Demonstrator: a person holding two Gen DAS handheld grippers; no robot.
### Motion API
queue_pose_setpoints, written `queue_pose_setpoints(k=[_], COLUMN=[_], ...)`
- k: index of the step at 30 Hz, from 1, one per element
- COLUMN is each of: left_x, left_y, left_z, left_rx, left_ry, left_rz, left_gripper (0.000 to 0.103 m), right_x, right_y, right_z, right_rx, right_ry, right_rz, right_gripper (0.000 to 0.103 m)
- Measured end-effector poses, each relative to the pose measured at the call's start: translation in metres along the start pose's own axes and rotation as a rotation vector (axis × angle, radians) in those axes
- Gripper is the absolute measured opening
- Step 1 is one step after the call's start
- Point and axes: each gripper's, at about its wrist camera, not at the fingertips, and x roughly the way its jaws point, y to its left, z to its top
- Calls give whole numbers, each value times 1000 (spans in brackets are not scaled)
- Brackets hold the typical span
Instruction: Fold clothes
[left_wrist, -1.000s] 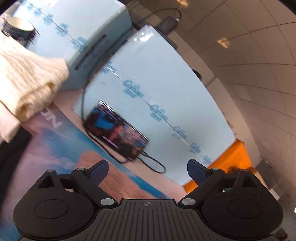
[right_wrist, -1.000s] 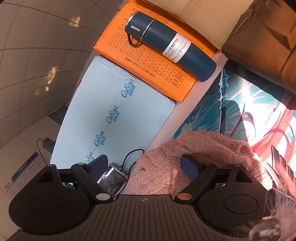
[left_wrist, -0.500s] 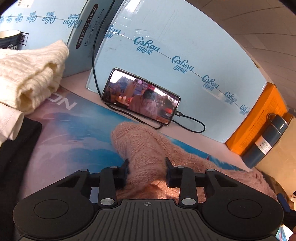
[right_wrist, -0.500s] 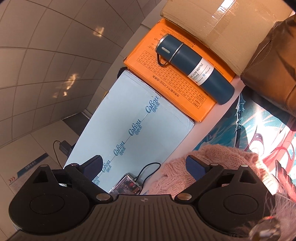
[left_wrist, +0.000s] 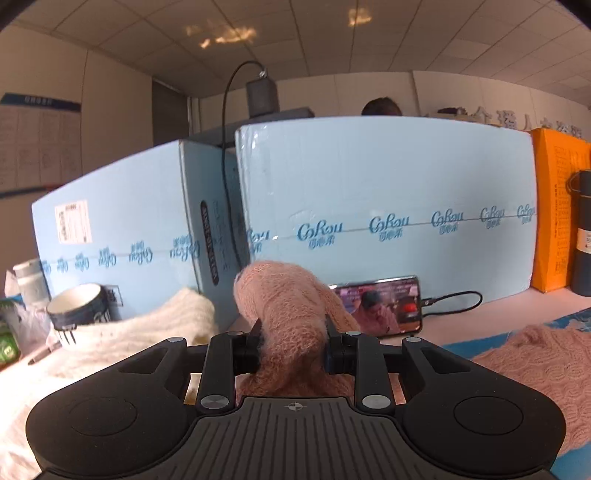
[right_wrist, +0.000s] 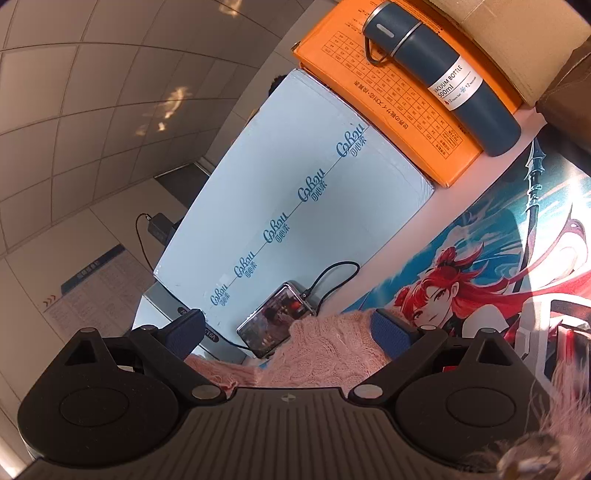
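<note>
A fuzzy pink sweater lies on the printed desk mat. My left gripper is shut on a bunched fold of it, and the fold stands up above the fingers. More of the sweater spreads low to the right. In the right wrist view my right gripper stands wide open. Part of the pink sweater lies between its blue pads, nearer the right pad, with no squeeze visible.
A phone playing video leans on the light-blue boxes, with its cable trailing right. A folded cream sweater and a mug sit at left. An orange box and a dark flask stand at the back right.
My left gripper went from open over the mat to shut on the pink sweater, then rolled level and lifted the fold. My right gripper opened wider and drew back slightly.
</note>
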Motion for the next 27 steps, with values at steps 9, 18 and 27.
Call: queue_pose_setpoints(k=[9, 18, 27], left_x=[-37, -34, -7], left_y=[-130, -167, -26], left_z=[2, -17, 5], left_rx=[374, 434, -121], left_ry=[-161, -105, -67], left_rz=[-281, -547, -549], left_gripper=[27, 51, 98], right_x=[-8, -8, -9], right_y=[-3, -11, -8], right_z=[3, 7, 6], right_rx=[29, 99, 74], right_ry=[-34, -15, 5], right_rz=[29, 65, 66], right_gripper=[97, 97, 97])
